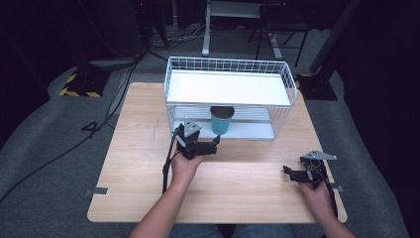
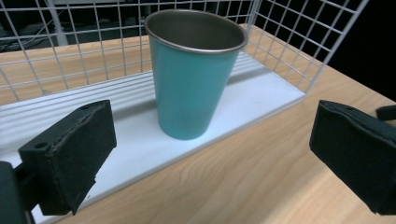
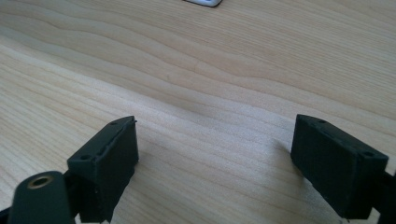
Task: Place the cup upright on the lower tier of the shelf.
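A teal metal cup (image 1: 221, 121) (image 2: 191, 84) stands upright on the white lower shelf (image 2: 135, 135) of a wire rack (image 1: 228, 64). My left gripper (image 1: 210, 146) (image 2: 212, 156) sits just in front of the rack, level with the cup and pointing at it. Its jaws are open, and the cup stands a little beyond them, not between the pads. Near the table's front right, my right gripper (image 1: 292, 174) (image 3: 229, 158) rests low over bare wood, open with nothing between its jaws.
The white wire rack has a white top shelf (image 1: 228, 88) and mesh side walls (image 2: 299, 42) around the lower level. It stands at the back of the wooden table (image 1: 138, 148). Cables cross the grey floor (image 1: 49, 148) on the left.
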